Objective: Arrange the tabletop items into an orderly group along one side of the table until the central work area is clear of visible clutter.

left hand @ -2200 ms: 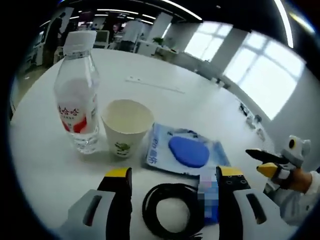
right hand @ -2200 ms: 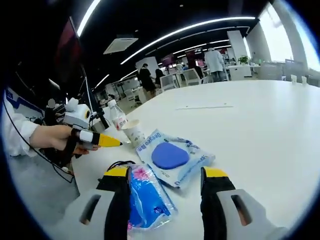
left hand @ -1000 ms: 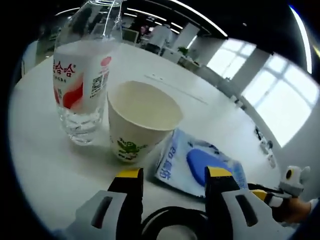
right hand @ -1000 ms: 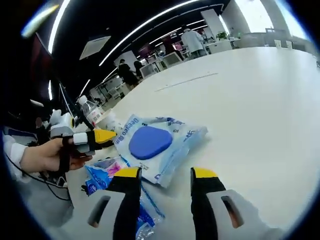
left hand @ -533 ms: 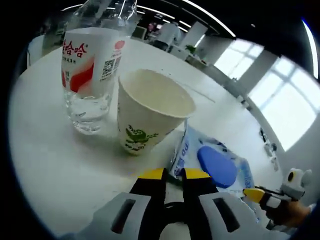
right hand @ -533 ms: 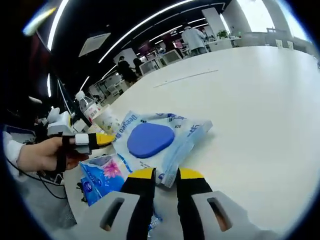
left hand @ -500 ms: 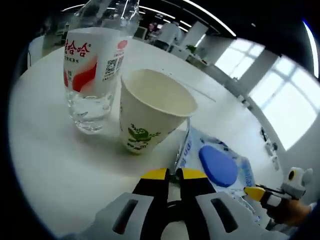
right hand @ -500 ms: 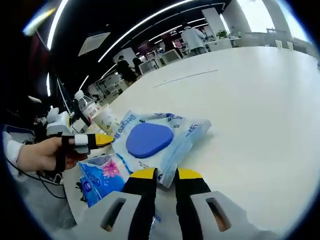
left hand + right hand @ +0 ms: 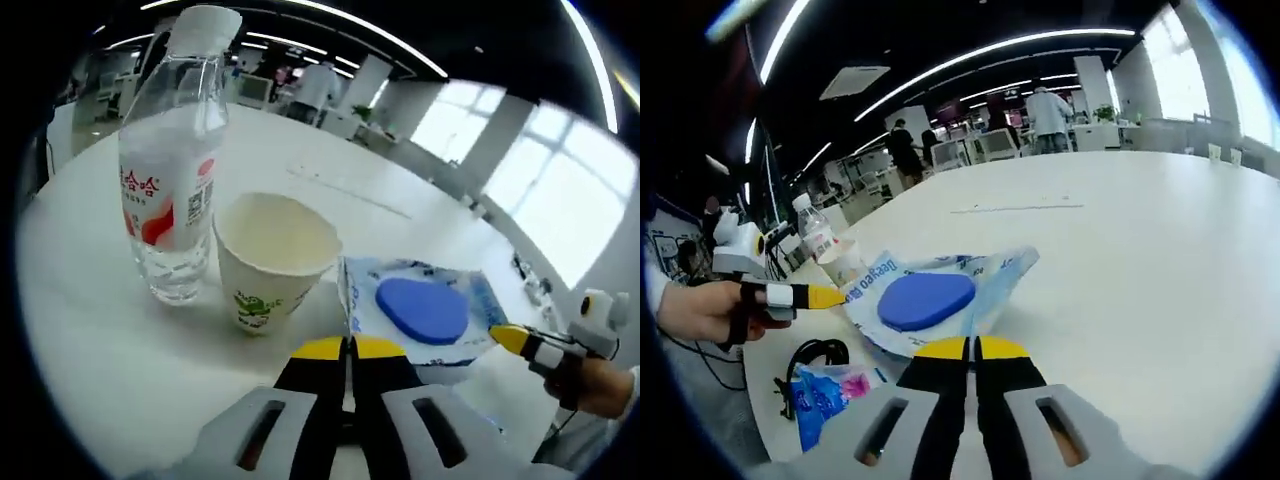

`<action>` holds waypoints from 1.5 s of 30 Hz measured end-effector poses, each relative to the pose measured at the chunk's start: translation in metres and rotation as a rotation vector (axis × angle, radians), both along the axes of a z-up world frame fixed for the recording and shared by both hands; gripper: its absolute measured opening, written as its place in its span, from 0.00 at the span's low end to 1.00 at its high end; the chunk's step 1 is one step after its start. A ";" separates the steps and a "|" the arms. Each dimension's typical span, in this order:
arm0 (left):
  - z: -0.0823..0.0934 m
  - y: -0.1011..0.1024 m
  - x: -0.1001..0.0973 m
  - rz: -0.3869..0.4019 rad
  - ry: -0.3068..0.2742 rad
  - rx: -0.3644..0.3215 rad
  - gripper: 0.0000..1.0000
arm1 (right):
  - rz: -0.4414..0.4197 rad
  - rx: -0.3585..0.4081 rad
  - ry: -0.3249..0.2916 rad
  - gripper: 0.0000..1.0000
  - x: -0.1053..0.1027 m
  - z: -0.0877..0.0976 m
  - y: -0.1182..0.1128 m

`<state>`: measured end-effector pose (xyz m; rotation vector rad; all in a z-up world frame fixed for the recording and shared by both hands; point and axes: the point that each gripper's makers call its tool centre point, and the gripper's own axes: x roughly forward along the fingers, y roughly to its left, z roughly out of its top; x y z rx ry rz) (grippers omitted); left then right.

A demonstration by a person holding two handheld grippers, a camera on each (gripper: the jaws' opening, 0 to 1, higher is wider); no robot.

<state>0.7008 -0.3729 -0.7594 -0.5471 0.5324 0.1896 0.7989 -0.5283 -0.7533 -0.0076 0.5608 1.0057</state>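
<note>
A clear packet holding a blue pad (image 9: 420, 310) hangs a little above the white table (image 9: 90, 330), stretched between both grippers. My left gripper (image 9: 348, 349) is shut on its near edge, and in the right gripper view it shows as a yellow tip (image 9: 835, 296) at the packet's (image 9: 925, 300) left corner. My right gripper (image 9: 972, 348) is shut on the opposite edge; in the left gripper view its tip (image 9: 502, 336) touches the far corner. A water bottle (image 9: 172, 170) and a paper cup (image 9: 270, 255) stand side by side to the left.
A coiled black cable (image 9: 815, 352) and a blue tissue pack (image 9: 825, 392) lie on the table (image 9: 1140, 260) under the raised packet. The bottle (image 9: 820, 238) and cup (image 9: 848, 262) stand near the table's edge. People and desks are far behind.
Both grippers, which closed on the packet's edges about half a second ago, have raised it off the table. Both cameras rose with it. The bottle and cup stayed put.
</note>
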 end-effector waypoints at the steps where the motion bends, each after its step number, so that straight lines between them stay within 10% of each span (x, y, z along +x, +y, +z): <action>1: 0.001 0.001 0.001 0.003 -0.006 0.002 0.00 | 0.007 -0.001 -0.006 0.00 0.002 0.002 0.002; 13: -0.008 0.009 0.006 0.014 0.010 0.009 0.00 | 0.054 -0.032 -0.022 0.00 0.016 -0.008 0.013; 45: -0.045 0.008 -0.001 0.095 0.074 -0.071 0.00 | -0.031 -0.029 0.174 0.00 0.004 -0.059 0.001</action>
